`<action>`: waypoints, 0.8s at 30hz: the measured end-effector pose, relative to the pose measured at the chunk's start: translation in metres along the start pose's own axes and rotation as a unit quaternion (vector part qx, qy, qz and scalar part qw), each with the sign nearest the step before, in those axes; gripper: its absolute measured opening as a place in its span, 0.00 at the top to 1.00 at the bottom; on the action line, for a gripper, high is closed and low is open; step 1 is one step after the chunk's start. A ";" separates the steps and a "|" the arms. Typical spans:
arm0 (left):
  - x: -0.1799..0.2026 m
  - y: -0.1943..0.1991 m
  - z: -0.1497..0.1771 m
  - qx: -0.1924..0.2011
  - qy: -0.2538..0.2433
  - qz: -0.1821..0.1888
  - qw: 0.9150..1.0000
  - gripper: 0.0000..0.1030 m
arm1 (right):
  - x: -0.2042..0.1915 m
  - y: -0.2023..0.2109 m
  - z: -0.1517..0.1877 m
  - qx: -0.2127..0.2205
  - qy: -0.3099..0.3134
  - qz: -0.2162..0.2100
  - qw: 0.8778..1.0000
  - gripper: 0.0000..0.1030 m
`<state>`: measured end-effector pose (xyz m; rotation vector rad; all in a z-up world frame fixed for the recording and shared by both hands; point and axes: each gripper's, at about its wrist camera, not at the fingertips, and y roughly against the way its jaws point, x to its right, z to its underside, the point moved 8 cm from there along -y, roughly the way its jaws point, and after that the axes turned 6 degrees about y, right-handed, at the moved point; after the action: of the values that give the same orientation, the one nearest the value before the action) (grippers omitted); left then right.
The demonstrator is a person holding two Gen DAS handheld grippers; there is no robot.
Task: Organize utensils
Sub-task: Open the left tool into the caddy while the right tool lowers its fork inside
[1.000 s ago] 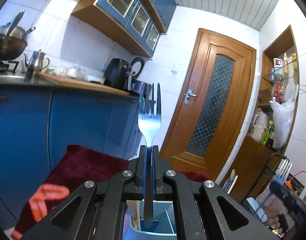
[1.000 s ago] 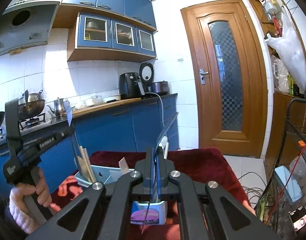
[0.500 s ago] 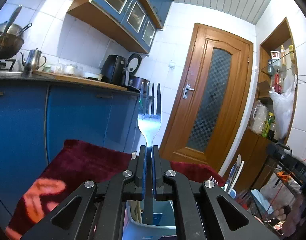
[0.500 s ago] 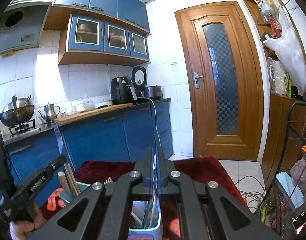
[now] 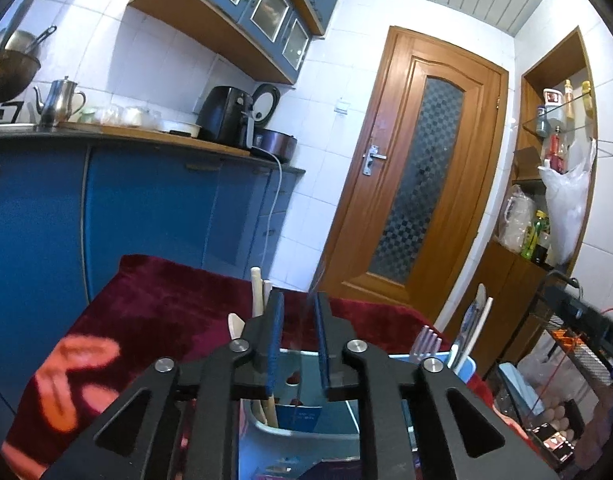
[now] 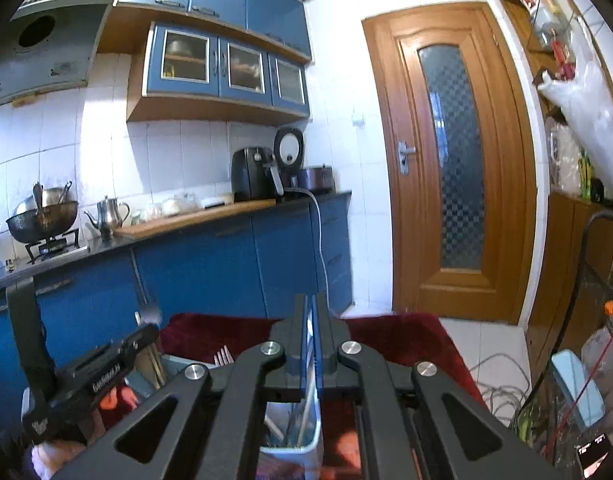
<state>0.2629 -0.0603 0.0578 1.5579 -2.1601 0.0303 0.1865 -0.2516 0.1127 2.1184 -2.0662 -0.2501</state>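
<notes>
the left tool (image 5: pixel 299 320) has just been opening; its jaws stand apart over the holder (image 5: pixel 306 432) with nothing between them. the fork (image 5: pixel 426 344) stands tines up at the holder's right side, it seems, near wooden handles (image 5: pixel 258 292). the right tool (image 6: pixel 311 320) is closed and holds nothing. the holder sits on a red cloth (image 5: pixel 154 312).

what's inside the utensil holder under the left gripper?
In the holder: wooden utensils at the left, fork tines at the right. The left gripper and its body cover the middle and bottom.
</notes>
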 end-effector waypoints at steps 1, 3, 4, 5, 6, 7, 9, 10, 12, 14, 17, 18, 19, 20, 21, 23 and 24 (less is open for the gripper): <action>0.001 0.001 0.000 0.001 -0.001 -0.001 1.000 0.80 | 0.002 0.001 0.004 -0.006 -0.002 -0.002 1.000 0.96; 0.002 0.004 -0.001 0.003 -0.003 -0.003 1.000 0.76 | 0.005 0.003 0.013 -0.017 -0.005 -0.004 1.000 0.95; 0.003 0.006 -0.001 0.002 -0.003 -0.002 1.000 0.75 | 0.006 0.005 0.016 -0.020 -0.005 -0.004 1.000 0.91; 0.004 0.008 -0.002 0.000 -0.001 0.000 1.000 0.74 | 0.007 0.007 0.019 -0.024 -0.006 -0.004 1.000 0.89; 0.005 0.010 -0.002 -0.001 0.000 0.003 1.000 0.74 | 0.008 0.009 0.023 -0.027 -0.007 -0.005 1.000 0.86; 0.006 0.013 -0.003 -0.003 0.001 0.005 1.000 0.74 | 0.009 0.011 0.027 -0.030 -0.008 -0.007 0.999 0.85; 0.009 0.020 -0.005 -0.005 -0.002 0.007 1.000 0.73 | 0.009 0.015 0.033 -0.036 -0.008 -0.010 0.999 0.82; 0.010 0.022 -0.005 -0.005 -0.003 0.007 1.000 0.73 | 0.008 0.017 0.036 -0.039 -0.007 -0.011 0.999 0.79; 0.014 0.029 -0.006 -0.006 -0.009 0.008 1.000 0.73 | 0.005 0.020 0.041 -0.045 -0.004 -0.017 0.999 0.75; 0.017 0.037 -0.005 -0.007 -0.015 0.008 1.000 0.73 | 0.001 0.022 0.045 -0.049 0.003 -0.021 0.999 0.70; 0.020 0.050 -0.004 -0.012 -0.025 0.005 1.000 0.73 | -0.007 0.026 0.050 -0.050 0.014 -0.026 0.998 0.63; 0.020 0.054 -0.003 -0.015 -0.029 0.003 0.999 0.73 | -0.010 0.027 0.052 -0.052 0.019 -0.029 0.998 0.61; 0.020 0.058 -0.001 -0.018 -0.032 0.001 0.999 0.73 | -0.013 0.028 0.054 -0.053 0.022 -0.031 0.998 0.61; 0.020 0.061 0.000 -0.021 -0.034 -0.002 0.999 0.73 | -0.015 0.029 0.056 -0.055 0.025 -0.032 0.998 0.60; 0.019 0.066 0.001 -0.025 -0.038 -0.008 0.999 0.73 | -0.017 0.029 0.058 -0.058 0.028 -0.034 0.997 0.58; 0.016 0.072 0.005 -0.031 -0.043 -0.017 0.998 0.73 | -0.021 0.029 0.063 -0.062 0.033 -0.036 0.997 0.56; 0.015 0.075 0.007 -0.035 -0.045 -0.022 0.998 0.73 | -0.024 0.028 0.066 -0.066 0.037 -0.036 0.996 0.54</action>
<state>0.1888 -0.0487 0.0760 1.5940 -2.1703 -0.1294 0.1430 -0.2291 0.0556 2.0926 -1.8805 -0.3046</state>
